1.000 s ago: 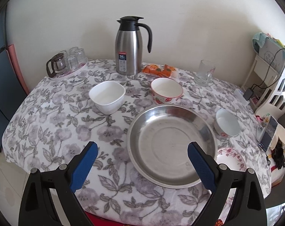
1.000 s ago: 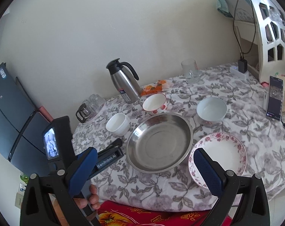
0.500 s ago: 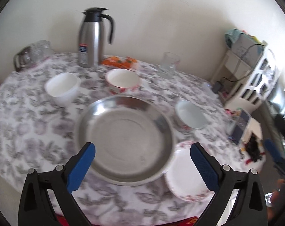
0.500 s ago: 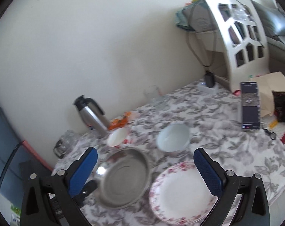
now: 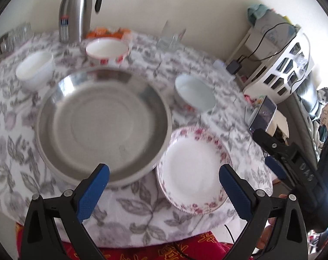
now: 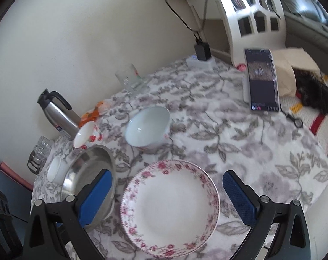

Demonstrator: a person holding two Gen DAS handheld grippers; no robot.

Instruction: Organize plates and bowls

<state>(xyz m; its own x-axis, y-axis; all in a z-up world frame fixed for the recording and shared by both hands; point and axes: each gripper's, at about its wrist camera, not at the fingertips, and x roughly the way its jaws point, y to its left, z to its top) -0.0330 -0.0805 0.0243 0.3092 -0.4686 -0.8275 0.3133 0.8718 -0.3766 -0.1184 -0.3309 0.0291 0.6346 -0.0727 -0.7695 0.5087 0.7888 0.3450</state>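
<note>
A pink-flowered white plate (image 5: pixel 194 171) (image 6: pixel 170 208) lies at the table's near right, its left rim touching a big steel basin (image 5: pixel 103 125) (image 6: pixel 88 173). Behind them stand a pale blue bowl (image 5: pixel 194 93) (image 6: pixel 147 126), a red-patterned bowl (image 5: pixel 107 51) (image 6: pixel 87 134) and a plain white bowl (image 5: pixel 35 68) (image 6: pixel 55 170). My left gripper (image 5: pixel 162 191) is open above the near table edge, between basin and plate. My right gripper (image 6: pixel 168 198) is open, straddling the flowered plate from just above. Part of the right gripper's black body (image 5: pixel 293 158) shows at the right of the left wrist view.
A steel thermos jug (image 5: pixel 78 8) (image 6: pixel 57 112), orange snack packets (image 5: pixel 107 32), a drinking glass (image 5: pixel 171 35) (image 6: pixel 129 80) and a tray of glass cups (image 5: pixel 10 39) (image 6: pixel 39 153) line the wall side. A phone (image 6: pixel 262 79) leans at the right, near a white shelf (image 5: pixel 280 65).
Both grippers have swung right and come lower and closer to the table. The flowered plate now sits between the right gripper's fingers; the basin fills the left view.
</note>
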